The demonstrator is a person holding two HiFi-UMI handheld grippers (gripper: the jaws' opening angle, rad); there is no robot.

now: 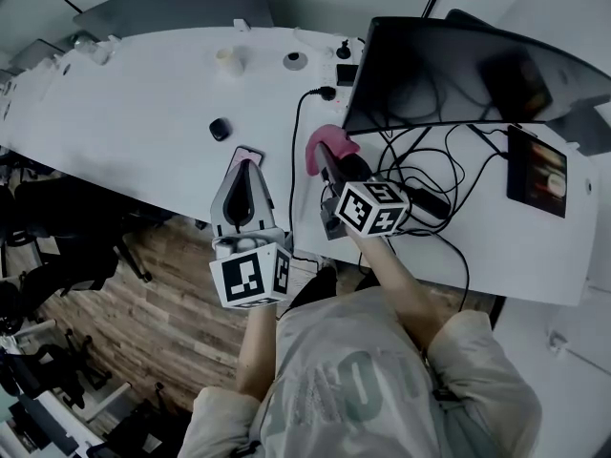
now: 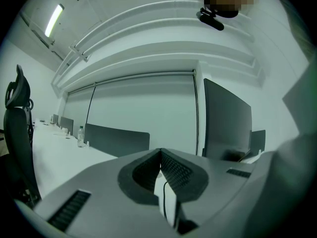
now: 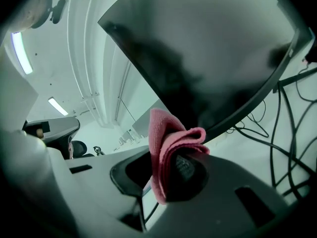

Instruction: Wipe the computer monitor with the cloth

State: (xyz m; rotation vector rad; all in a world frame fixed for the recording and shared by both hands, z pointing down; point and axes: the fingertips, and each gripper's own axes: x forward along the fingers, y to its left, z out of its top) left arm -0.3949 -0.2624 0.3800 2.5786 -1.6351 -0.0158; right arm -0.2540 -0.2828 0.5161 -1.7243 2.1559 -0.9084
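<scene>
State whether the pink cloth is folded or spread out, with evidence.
Folded. The pink cloth shows doubled layers with a rounded fold on top, pinched in the right gripper.

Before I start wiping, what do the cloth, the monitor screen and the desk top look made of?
The cloth looks like pink microfibre: fuzzy nap, soft folds. The monitor has a dark, fairly glossy screen that carries dim reflections; whether it is glass or plastic is unclear. The desk is white, smooth and matte, probably laminate, with no grain showing.
</scene>
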